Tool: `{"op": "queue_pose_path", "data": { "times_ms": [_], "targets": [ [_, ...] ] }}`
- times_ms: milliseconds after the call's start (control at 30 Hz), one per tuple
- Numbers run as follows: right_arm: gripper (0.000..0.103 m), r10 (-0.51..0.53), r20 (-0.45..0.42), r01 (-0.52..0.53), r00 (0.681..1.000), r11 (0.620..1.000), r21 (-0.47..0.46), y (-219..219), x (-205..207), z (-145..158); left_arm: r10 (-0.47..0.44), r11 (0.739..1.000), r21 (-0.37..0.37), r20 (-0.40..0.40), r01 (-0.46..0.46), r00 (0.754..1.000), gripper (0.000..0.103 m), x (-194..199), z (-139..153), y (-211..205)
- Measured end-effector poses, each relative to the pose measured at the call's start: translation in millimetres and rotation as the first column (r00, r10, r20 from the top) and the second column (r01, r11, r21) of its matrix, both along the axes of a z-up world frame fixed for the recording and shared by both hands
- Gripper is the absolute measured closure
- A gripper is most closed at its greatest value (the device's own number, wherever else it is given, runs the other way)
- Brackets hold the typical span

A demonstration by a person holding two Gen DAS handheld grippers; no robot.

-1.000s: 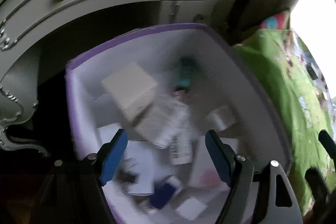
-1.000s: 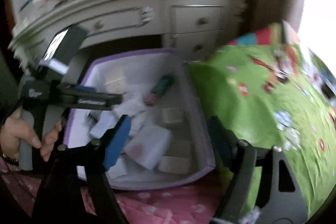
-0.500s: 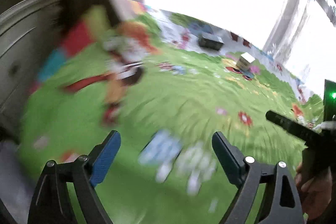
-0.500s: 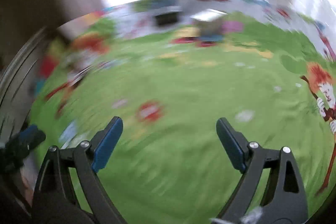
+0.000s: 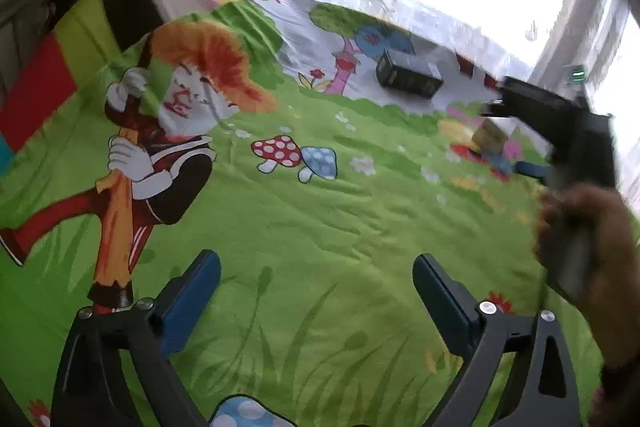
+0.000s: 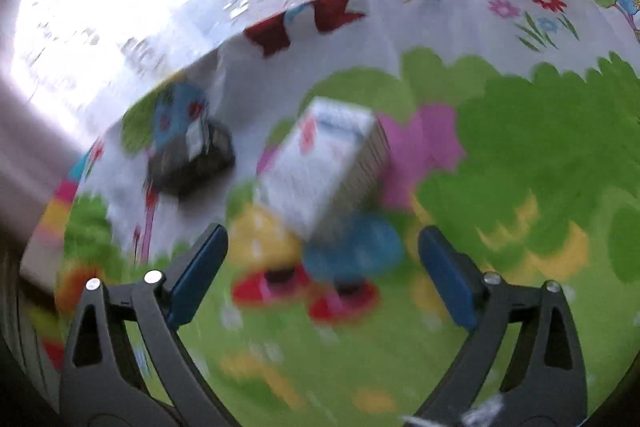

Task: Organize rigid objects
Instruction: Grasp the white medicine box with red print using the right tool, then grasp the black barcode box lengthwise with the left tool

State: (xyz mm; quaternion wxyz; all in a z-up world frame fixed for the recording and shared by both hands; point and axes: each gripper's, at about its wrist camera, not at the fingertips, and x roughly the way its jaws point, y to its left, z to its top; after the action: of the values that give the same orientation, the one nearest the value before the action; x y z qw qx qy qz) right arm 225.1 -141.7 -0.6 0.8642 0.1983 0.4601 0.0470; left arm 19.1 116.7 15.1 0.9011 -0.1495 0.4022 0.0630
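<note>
Your left gripper [image 5: 316, 287] and right gripper [image 6: 322, 263] are both spread wide with nothing between them, jaws just finished opening. Just beyond the right one sits a white carton [image 6: 324, 167] on the cartoon bedspread [image 5: 320, 219], black box [image 6: 192, 155] further left.

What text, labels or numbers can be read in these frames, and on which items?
None can be read.
White box: red and blue print on its top face, too blurred to read.
Black box: a pale label shows in the right wrist view, too small and blurred.
Cartoon bedspread: pictures only, no lettering visible.
</note>
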Motion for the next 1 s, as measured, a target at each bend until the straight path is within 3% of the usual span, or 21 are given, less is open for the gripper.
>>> {"op": "queue_pose_path", "data": {
  "times_ms": [133, 167, 200, 267, 333, 400, 467, 567, 667, 700, 767, 867, 1000],
  "targets": [
    [0.005, -0.101, -0.034, 0.096, 0.994, 0.987, -0.126, 15.8, 32.4, -1.2, -0.006, 1.0, -0.02, 0.009, 0.006, 1.0, 0.002, 0.7, 0.5, 0.8],
    [0.011, -0.1, -0.037, 0.092, 0.994, 0.979, -0.183, 21.0, 35.3, -1.6, -0.006, 1.0, -0.026, 0.013, 0.006, 1.0, 0.002, 0.1, 0.6, 1.5],
    [0.03, -0.089, -0.03, 0.08, 0.996, 0.969, -0.233, 23.6, 33.2, -0.9, -0.006, 0.999, -0.034, 0.018, 0.006, 1.0, 0.002, -0.7, 0.7, 2.5],
    [0.058, -0.009, -0.003, 0.007, 1.0, 0.949, -0.316, 24.7, 19.7, 1.3, -0.005, 0.999, -0.04, 0.02, 0.006, 1.0, 0.002, -0.8, 0.8, 2.9],
    [0.058, 0.149, 0.012, -0.137, 0.989, 0.933, -0.333, 15.9, -6.2, 3.5, -0.007, 1.0, -0.03, 0.014, 0.007, 1.0, 0.002, -0.2, 0.7, 2.0],
    [0.059, 0.331, 0.024, -0.3, 0.943, 0.882, -0.362, 1.2, -42.3, 5.2, -0.007, 1.0, -0.015, 0.005, 0.007, 1.0, 0.001, 1.8, 0.8, -0.7],
    [0.059, 0.424, 0.028, -0.379, 0.905, 0.836, -0.398, -22.2, -75.8, 7.2, -0.012, 1.0, 0.0, -0.005, 0.012, 1.0, 0.0, 3.2, 0.8, -1.8],
    [0.058, 0.473, 0.026, -0.423, 0.881, 0.809, -0.408, -61.0, -108.2, 11.1, -0.024, 0.999, 0.034, -0.031, 0.025, 0.999, 0.0, 7.2, 0.4, -5.4],
    [0.058, 0.461, 0.049, -0.412, 0.886, 0.832, -0.372, -86.1, -126.3, 10.7, -0.035, 0.992, 0.117, -0.09, 0.045, 0.995, 0.0, 15.6, -1.2, -15.0],
    [0.058, 0.46, 0.048, -0.411, 0.887, 0.831, -0.374, -86.8, -124.4, 11.7, -0.047, 0.983, 0.171, -0.135, 0.07, 0.99, 0.0, 24.6, -3.3, -22.3],
    [0.058, 0.463, 0.041, -0.409, 0.885, 0.817, -0.407, -76.2, -120.2, 10.8, -0.156, 0.969, 0.168, -0.165, 0.184, 0.974, 0.0, 46.6, -2.5, -32.3],
    [0.058, 0.462, 0.042, -0.41, 0.886, 0.822, -0.397, -71.5, -122.3, 7.9, -0.294, 0.909, 0.242, -0.21, 0.341, 0.933, 0.0, 101.4, 1.9, -51.3],
    [0.058, 0.459, 0.042, -0.407, 0.888, 0.824, -0.395, -69.7, -118.0, 6.1, -0.461, 0.751, 0.436, -0.192, 0.496, 0.866, 0.0, 175.8, 7.8, -68.2]
  ]
}}
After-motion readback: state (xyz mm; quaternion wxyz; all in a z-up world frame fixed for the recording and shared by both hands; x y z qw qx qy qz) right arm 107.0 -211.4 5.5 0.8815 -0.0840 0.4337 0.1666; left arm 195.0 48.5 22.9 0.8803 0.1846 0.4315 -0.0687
